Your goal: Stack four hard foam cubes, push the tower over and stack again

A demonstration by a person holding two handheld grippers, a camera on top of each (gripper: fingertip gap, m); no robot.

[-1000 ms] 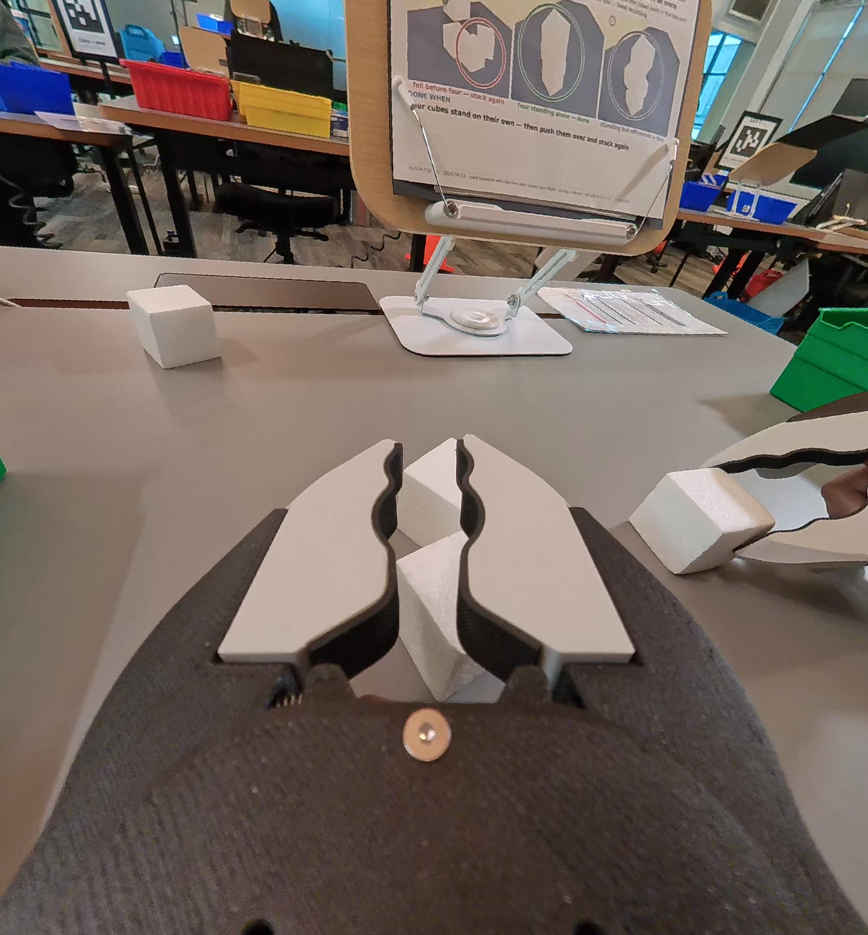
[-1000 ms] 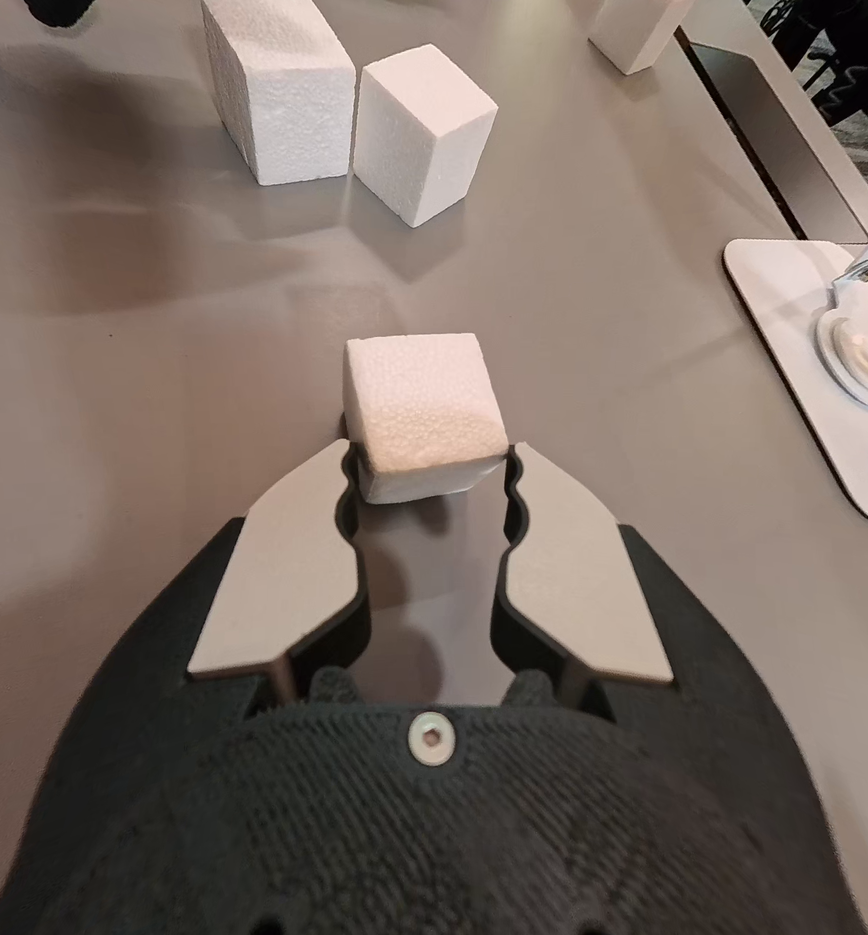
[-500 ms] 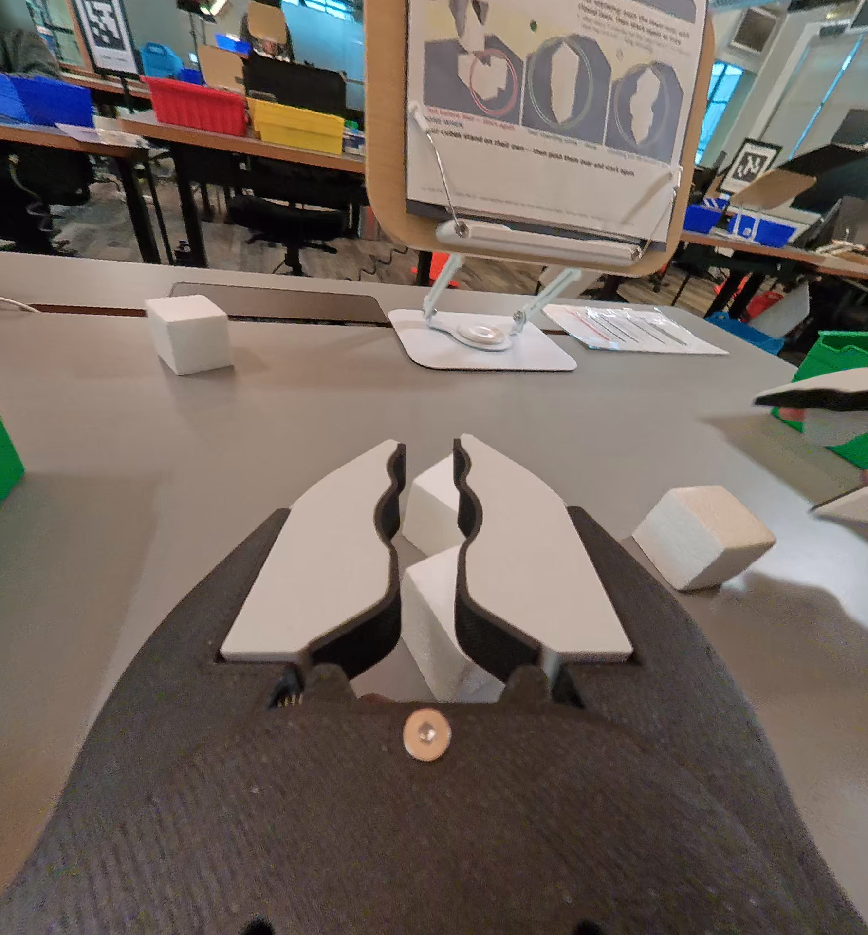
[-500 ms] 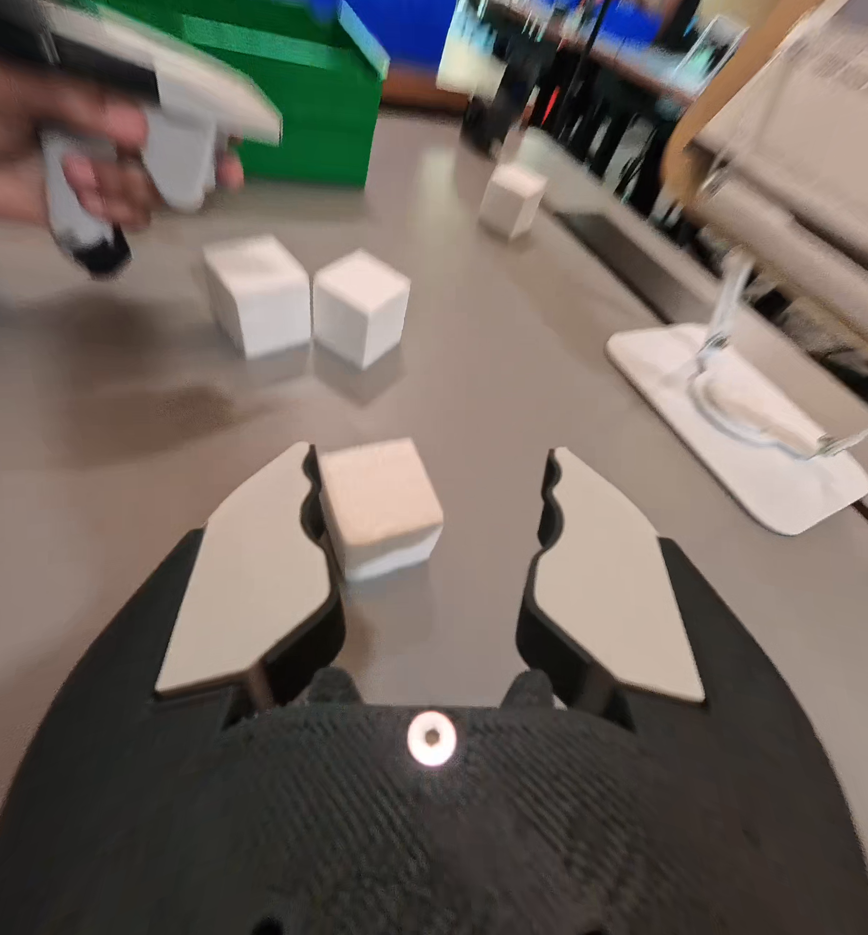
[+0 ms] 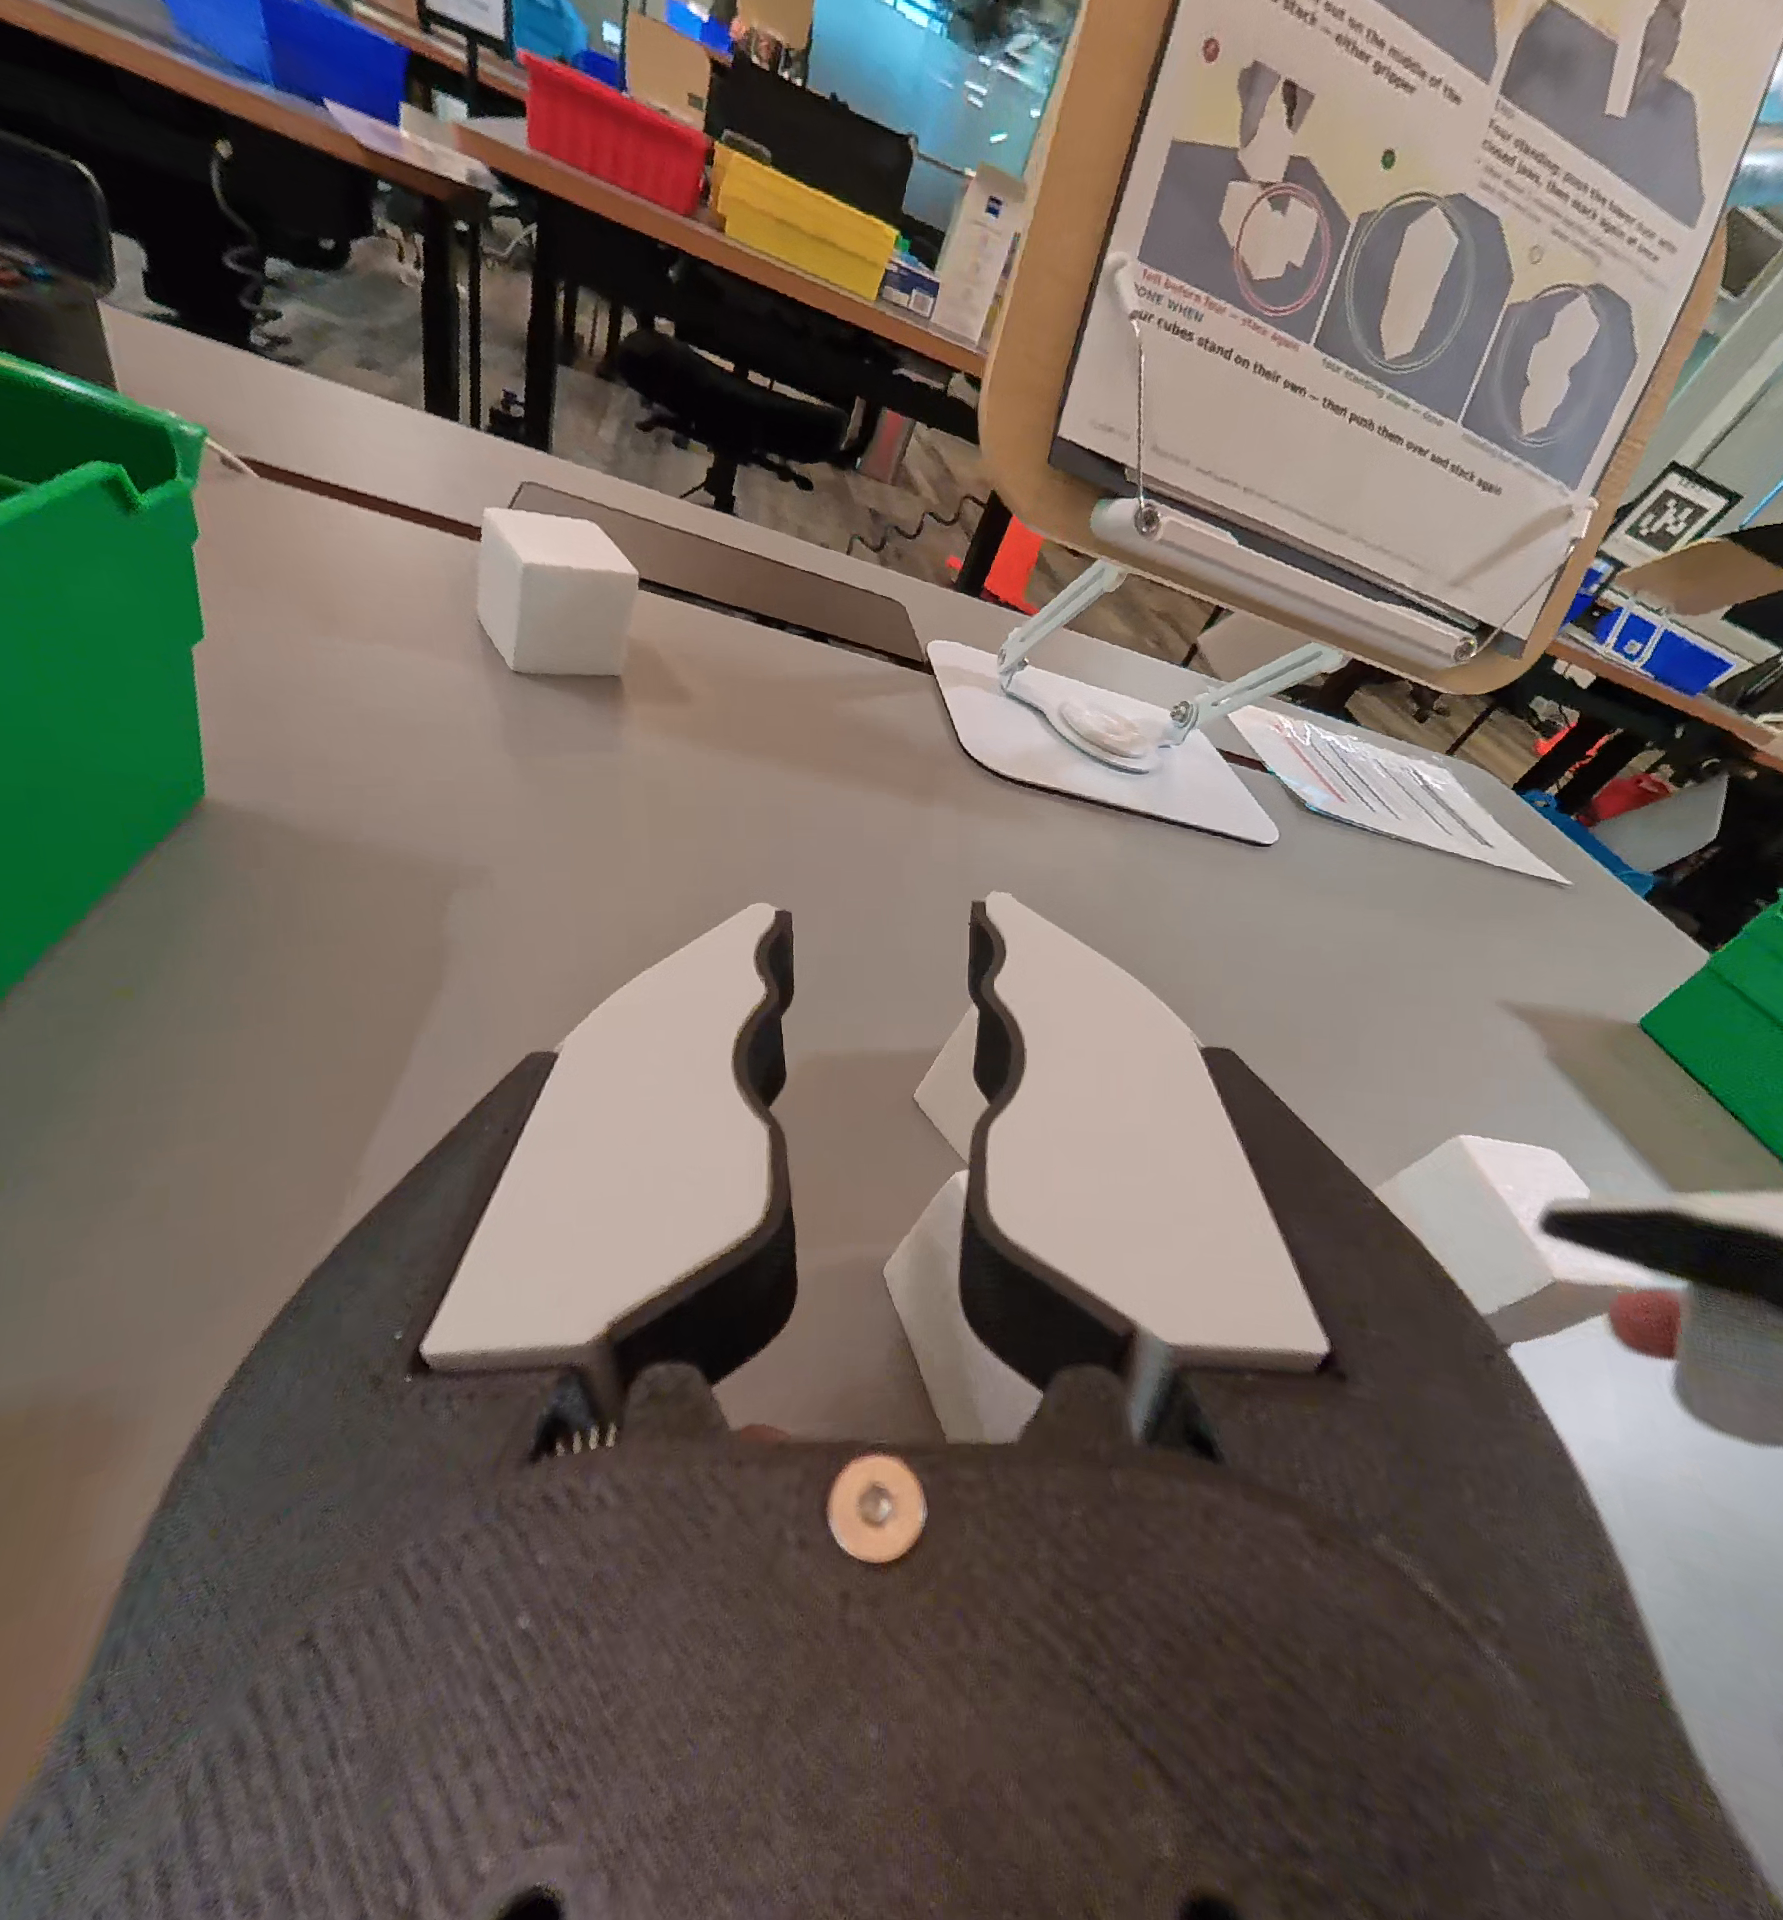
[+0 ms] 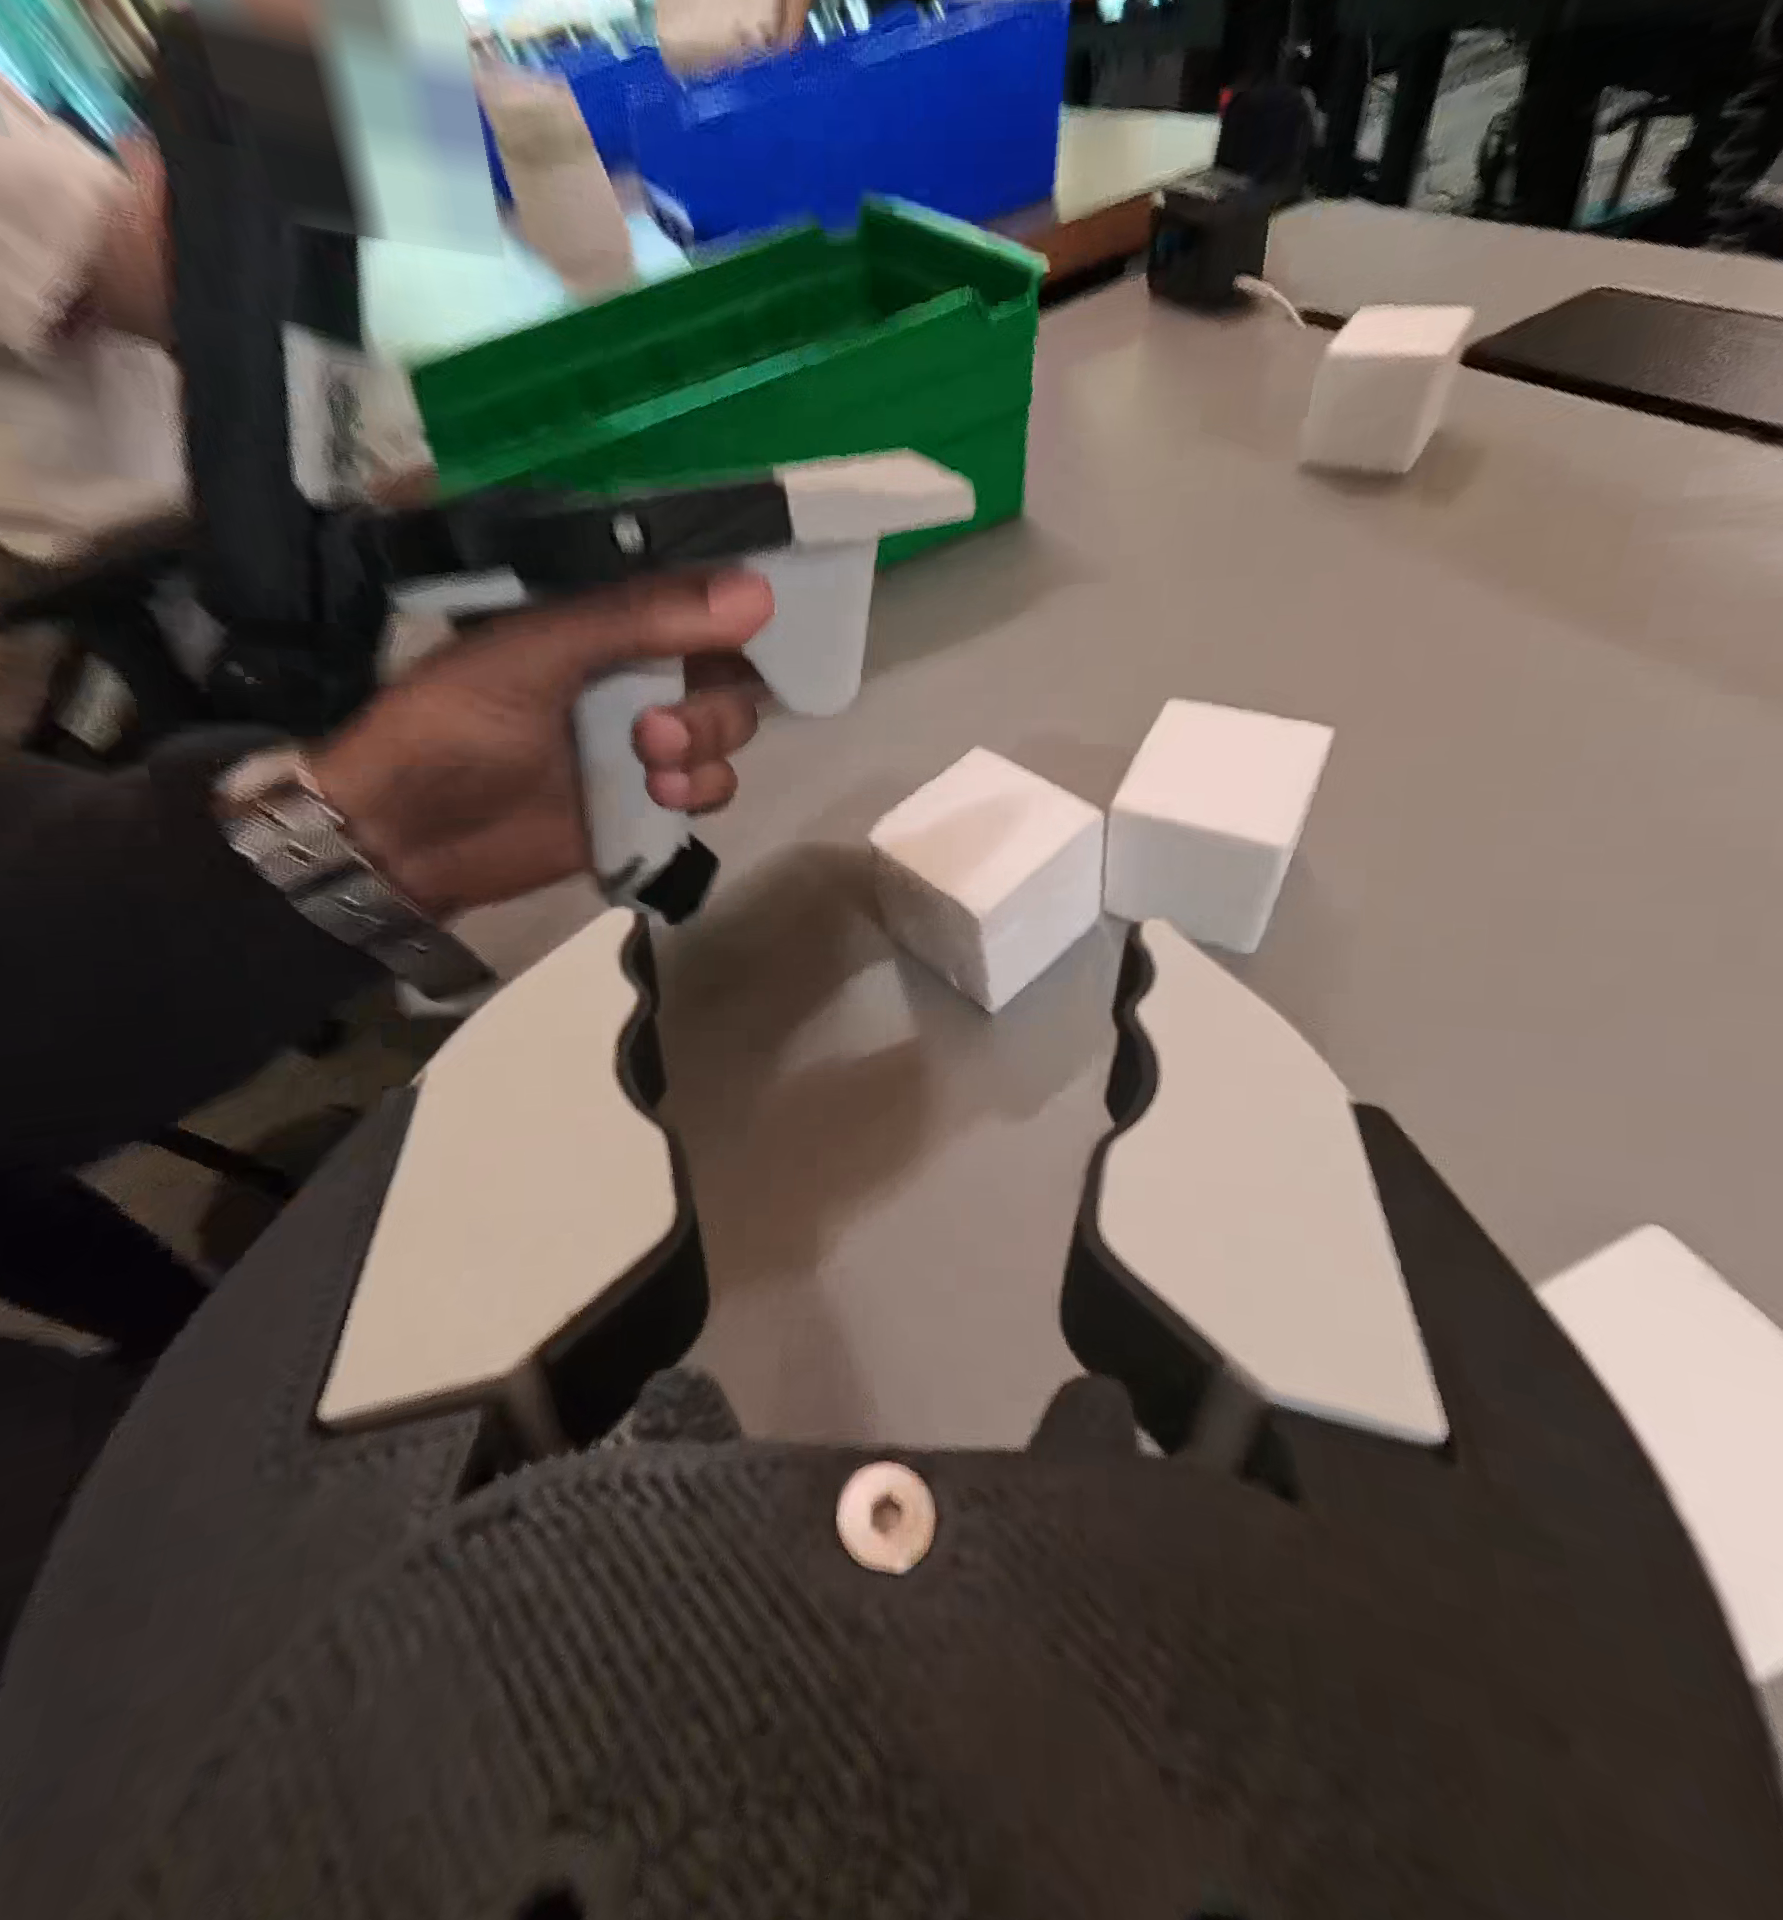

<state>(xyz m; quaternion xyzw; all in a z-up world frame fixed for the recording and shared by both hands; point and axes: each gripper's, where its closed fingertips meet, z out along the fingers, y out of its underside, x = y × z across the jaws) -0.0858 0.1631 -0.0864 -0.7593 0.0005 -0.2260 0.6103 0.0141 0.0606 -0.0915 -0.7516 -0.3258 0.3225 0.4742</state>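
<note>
Several white foam cubes lie on the grey table [image 5: 970, 831]. My left gripper [image 5: 876, 930] is open and holds nothing. It hovers above two cubes standing side by side, and its right finger partly hides the near cube [image 5: 934, 1309] and the far cube [image 5: 944, 1091]. My right gripper [image 6: 887, 935] is wide open and empty, pointing at the same pair: the left cube [image 6: 991, 883] and the right cube [image 6: 1209, 821]. A third cube [image 6: 1718, 1434] lies just outside its right finger and also shows in the left wrist view [image 5: 1469, 1216]. A fourth cube [image 5: 554, 603] stands far back.
A green bin [image 5: 56, 675] stands at the left and another green bin [image 5: 1780, 1029] at the right. A document stand [image 5: 1095, 727] holding a printed sheet and a plastic sleeve [image 5: 1386, 790] are at the back. A hand [image 6: 513, 748] grips the left gripper's handle. Some 15 centimeters of space lies between my two pairs of fingers. The right tips stand about 7 centimeters off the left cube [image 6: 991, 883].
My left gripper has opened wider and shifted left. My right gripper has opened wide, left its cube on the table and swung toward the pair of cubes.
</note>
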